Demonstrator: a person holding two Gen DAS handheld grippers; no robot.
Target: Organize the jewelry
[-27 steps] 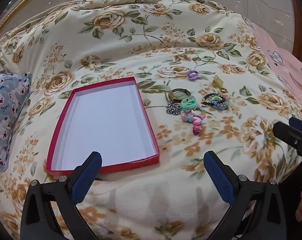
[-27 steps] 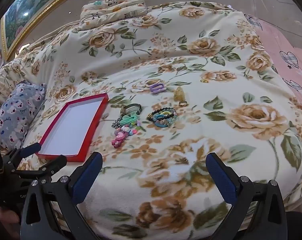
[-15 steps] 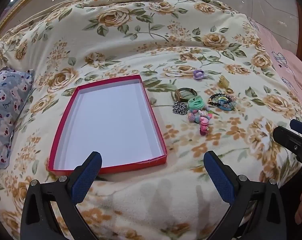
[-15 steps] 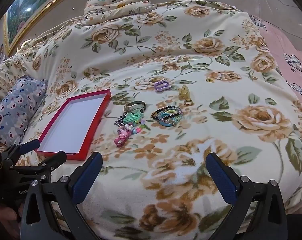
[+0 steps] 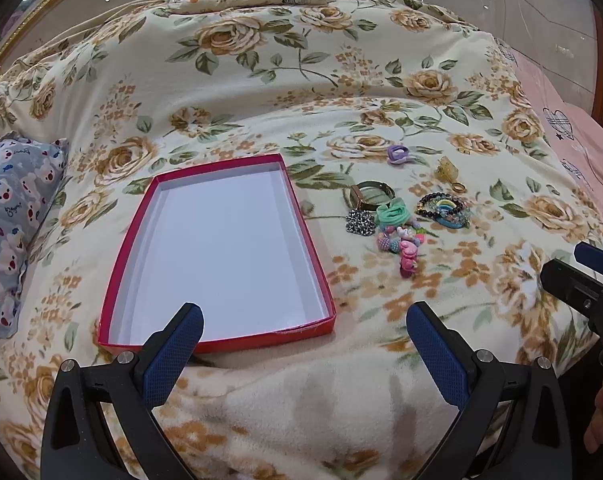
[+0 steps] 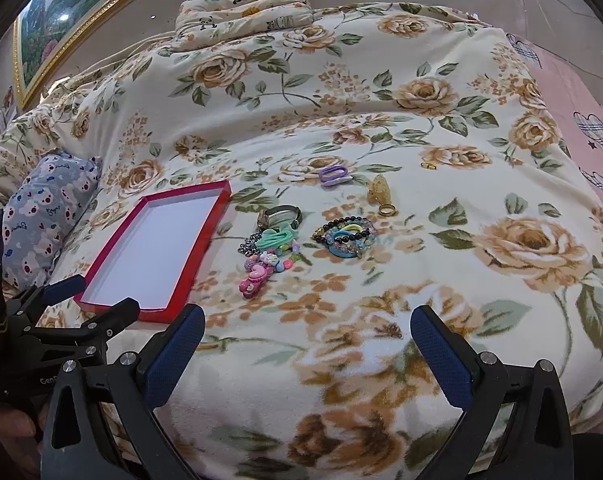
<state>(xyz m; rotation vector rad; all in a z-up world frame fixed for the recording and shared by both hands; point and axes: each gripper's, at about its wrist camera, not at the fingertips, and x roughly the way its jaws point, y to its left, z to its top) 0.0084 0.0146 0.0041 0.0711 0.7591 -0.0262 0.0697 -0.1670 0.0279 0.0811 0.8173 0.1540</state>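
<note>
A shallow red box [image 5: 221, 248] [image 6: 153, 248] with a bare white inside lies on the floral blanket. To its right sits a cluster of jewelry: a bangle [image 5: 369, 194], a green hair tie [image 5: 391, 214], a sparkly brooch [image 5: 359, 222], beaded bracelets [image 5: 443, 210] [image 6: 345, 234], a pink charm strand [image 5: 407, 254] [image 6: 257, 274], a purple clip [image 5: 397, 154] [image 6: 333, 174], an amber clip [image 6: 379, 190] and a gold ring [image 6: 387, 210]. My left gripper [image 5: 303, 338] stands open over the box's near edge. My right gripper [image 6: 307, 338] is open, nearer than the cluster, nothing between its fingers.
A grey bear-print pillow [image 5: 9, 224] lies left of the box. A folded panda-print cloth [image 6: 241, 8] rests at the far end of the bed. A pink sheet [image 5: 581, 148] borders the right side. A small gold ring [image 6: 428, 165] lies apart, farther back.
Both grippers have moved forward toward the box and the jewelry, which now look larger and lower in the views. Nothing on the blanket has shifted; both stay open.
</note>
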